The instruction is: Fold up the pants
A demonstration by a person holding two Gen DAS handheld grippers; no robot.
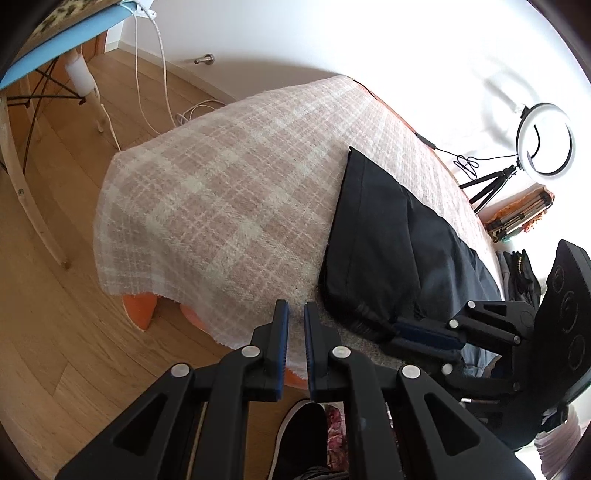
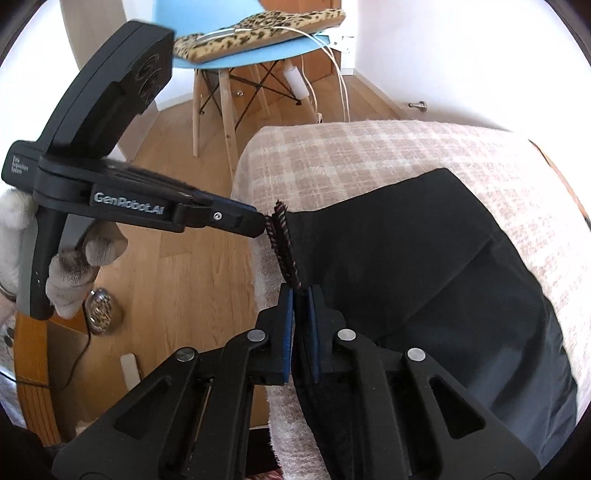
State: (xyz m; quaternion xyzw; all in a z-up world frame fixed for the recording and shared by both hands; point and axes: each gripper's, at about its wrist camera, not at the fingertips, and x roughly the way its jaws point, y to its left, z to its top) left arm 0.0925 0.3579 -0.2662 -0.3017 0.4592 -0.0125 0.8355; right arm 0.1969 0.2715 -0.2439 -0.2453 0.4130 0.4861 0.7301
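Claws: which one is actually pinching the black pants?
The right claw, clamped on the pants at the waistband edge; the left claw shows only plaid blanket in its gap.

A pink-and-cream checked blanket (image 1: 221, 192) covered the work surface, draping over its near edge. Orange padding (image 1: 142, 308) showed beneath the blanket's hem. The floor (image 1: 66, 332) was light wood planking. A blue chair (image 2: 255, 55) on pale wooden legs stood beyond the surface, carrying a leopard-print cushion (image 2: 258, 31). White cables (image 1: 147, 74) hung from a wall socket down to the floor. A ring light (image 1: 546, 138) on a black tripod stood against the white wall. A metal doorstop (image 1: 204, 59) was fixed low on that wall.
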